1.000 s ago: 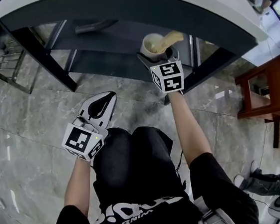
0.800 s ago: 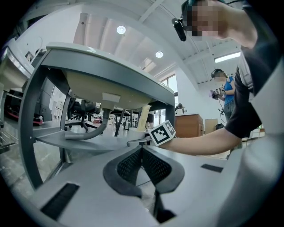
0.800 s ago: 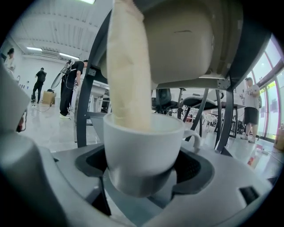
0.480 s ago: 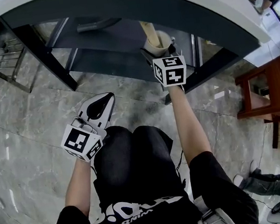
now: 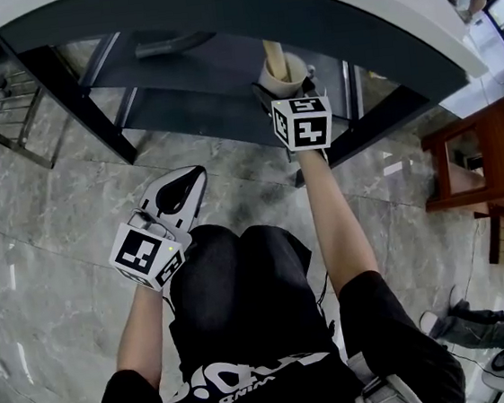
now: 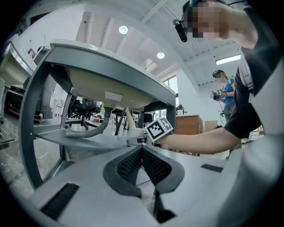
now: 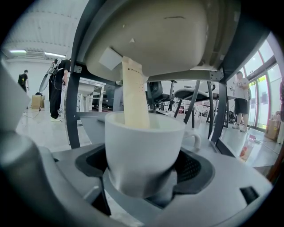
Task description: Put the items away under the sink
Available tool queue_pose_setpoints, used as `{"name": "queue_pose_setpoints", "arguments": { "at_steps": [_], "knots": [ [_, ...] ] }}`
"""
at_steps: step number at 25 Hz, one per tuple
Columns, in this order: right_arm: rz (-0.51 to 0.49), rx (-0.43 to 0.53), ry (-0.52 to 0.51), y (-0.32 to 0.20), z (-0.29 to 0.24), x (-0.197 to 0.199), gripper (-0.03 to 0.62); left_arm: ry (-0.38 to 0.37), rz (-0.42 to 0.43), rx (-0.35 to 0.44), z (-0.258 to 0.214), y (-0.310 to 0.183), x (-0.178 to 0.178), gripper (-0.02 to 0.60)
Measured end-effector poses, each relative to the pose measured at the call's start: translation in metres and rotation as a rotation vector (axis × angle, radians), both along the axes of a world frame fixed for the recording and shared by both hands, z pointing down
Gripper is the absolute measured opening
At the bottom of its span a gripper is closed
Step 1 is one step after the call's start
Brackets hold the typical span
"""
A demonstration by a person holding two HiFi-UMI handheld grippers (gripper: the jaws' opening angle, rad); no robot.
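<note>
- Mug (image 7: pixel 144 146) with the pale flat stick (image 7: pixel 134 95) in it is the thing being put away. It is now found under the sink bowl (image 7: pixel 151 40), over the dark shelf (image 5: pixel 210 70).
- At the left, the left gripper (image 5: pixel 183 190) is seen in the same place as a second ago, low above the stone floor (image 5: pixel 47 228) and beside the person's knee. Its jaws are pressed together and nothing is held between them.
- Further right, a grey hose (image 5: pixel 166 45) is seen lying on the shelf, well apart from the mug, and it is not touched.
- In the middle, the mug is no longer tipped with its mouth toward the head camera and the stick leaning to the right, as it is shown a second ago. It is now held upright, and the stick is stood almost straight up, with its end near the underside of the bowl.
- The mug is also carried a little deeper under the counter edge than before.
- At the right, the right gripper (image 5: pixel 292 92) is clenched around the body of the mug, and its pads (image 7: pixel 191 166) are pressed on both sides, low on it.
- Whether the base is already touching the shelf cannot be told.
- The placing is judged to be nearly finished: the mug needs only to be set down and let go, and care is needed so that the stick is not knocked against the bowl.
</note>
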State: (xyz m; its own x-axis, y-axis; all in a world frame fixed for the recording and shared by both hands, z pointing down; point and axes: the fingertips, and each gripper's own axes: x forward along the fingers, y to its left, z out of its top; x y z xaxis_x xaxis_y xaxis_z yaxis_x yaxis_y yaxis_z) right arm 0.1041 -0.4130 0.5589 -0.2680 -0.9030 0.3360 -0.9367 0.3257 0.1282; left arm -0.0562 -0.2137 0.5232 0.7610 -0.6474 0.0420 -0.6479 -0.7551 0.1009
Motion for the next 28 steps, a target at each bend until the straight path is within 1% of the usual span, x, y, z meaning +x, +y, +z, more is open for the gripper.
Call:
{"name": "queue_pose_setpoints", "arguments": {
  "at_steps": [8, 28],
  "knots": [
    [0.007, 0.023, 0.005, 0.002, -0.002, -0.002, 0.446, 0.004, -0.003, 0.004, -0.002, 0.0, -0.006, 0.018],
    [0.032, 0.036, -0.004, 0.012, -0.006, 0.004, 0.445, 0.004, 0.005, 0.015, -0.004, 0.008, -0.005, 0.02]
  ]
}}
